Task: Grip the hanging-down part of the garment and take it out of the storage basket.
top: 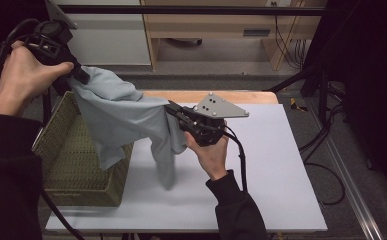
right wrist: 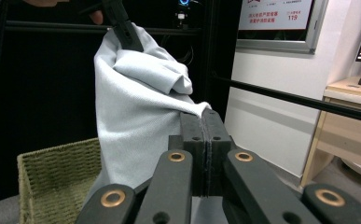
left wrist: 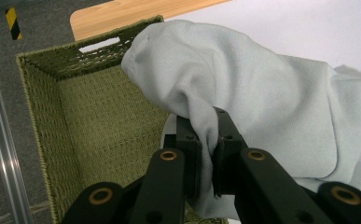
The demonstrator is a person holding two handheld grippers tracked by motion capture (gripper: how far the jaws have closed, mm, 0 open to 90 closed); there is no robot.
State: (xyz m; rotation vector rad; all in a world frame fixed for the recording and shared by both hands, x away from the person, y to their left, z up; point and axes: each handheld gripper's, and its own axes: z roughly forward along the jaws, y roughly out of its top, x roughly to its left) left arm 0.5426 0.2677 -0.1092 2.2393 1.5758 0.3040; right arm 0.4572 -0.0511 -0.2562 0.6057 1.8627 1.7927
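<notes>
Over the basket, upper left of the high view: your left gripper [top: 81, 76] holds 1 edge of the cloth.

Cloth: 1 pale grey-blue cloth [top: 126, 117], lifted off the table [top: 281, 165] and stretched between your 2 grippers; a loose fold hangs down at 6 o'clock from the right gripper, and its tip is near the white table surface.

Left gripper state: jaws narrow, clamped on a bunched fold of the cloth [left wrist: 262, 98]; in the left gripper view the fabric is pinched between the 2 black pads at the gripper [left wrist: 207, 140].

Left gripper position: at 10 o'clock in the high view, raised above the far left corner of the basket, held in your left hand [top: 23, 75].

Right gripper state: jaws narrow, closed on a thin edge of the cloth [right wrist: 136, 116]; in the right gripper view the pads at the gripper [right wrist: 205, 126] meet with only fabric between them.

Right gripper position: near the centre of the high view, right gripper [top: 173, 111] pointing toward 9 o'clock, lower than the left gripper, held in your right hand [top: 211, 150].

Basket: 1 green woven basket [top: 61, 150] at 8 o'clock on the table; part of the cloth hangs over its right rim; its inside [left wrist: 99, 121] looks bare where it can be seen.

Table: white top, with a wooden edge [top: 206, 95] at 12 o'clock.
</notes>
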